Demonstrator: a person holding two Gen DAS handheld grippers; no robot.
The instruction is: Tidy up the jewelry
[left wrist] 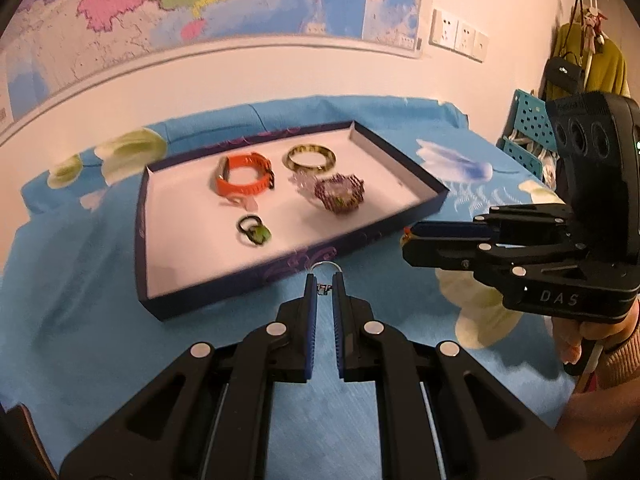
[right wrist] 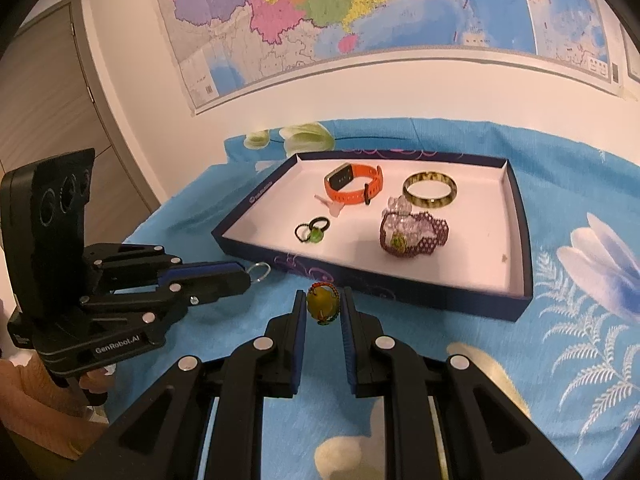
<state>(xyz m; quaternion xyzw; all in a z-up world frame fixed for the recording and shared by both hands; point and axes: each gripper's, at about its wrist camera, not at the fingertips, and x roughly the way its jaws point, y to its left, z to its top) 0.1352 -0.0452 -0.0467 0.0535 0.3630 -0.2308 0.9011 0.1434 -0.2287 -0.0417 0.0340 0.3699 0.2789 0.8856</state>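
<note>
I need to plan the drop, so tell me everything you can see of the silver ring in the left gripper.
The silver ring is a thin, plain loop of shiny wire, metal by its look. The left gripper is shut on it: the blue pads pinch its near side, and most of the loop pokes out past the fingertips. It hangs clear of the blue cloth, just outside the near wall of the tray, touching nothing else.

Each camera sits close behind its own tool, looking forward and down along the fingers. Both views share the tray (left wrist: 420,184) (right wrist: 516,240), the blue cloth (left wrist: 80,280) (right wrist: 560,184) and the wall map (left wrist: 200,0) (right wrist: 360,8), and each catches the other tool at its edge.
</note>
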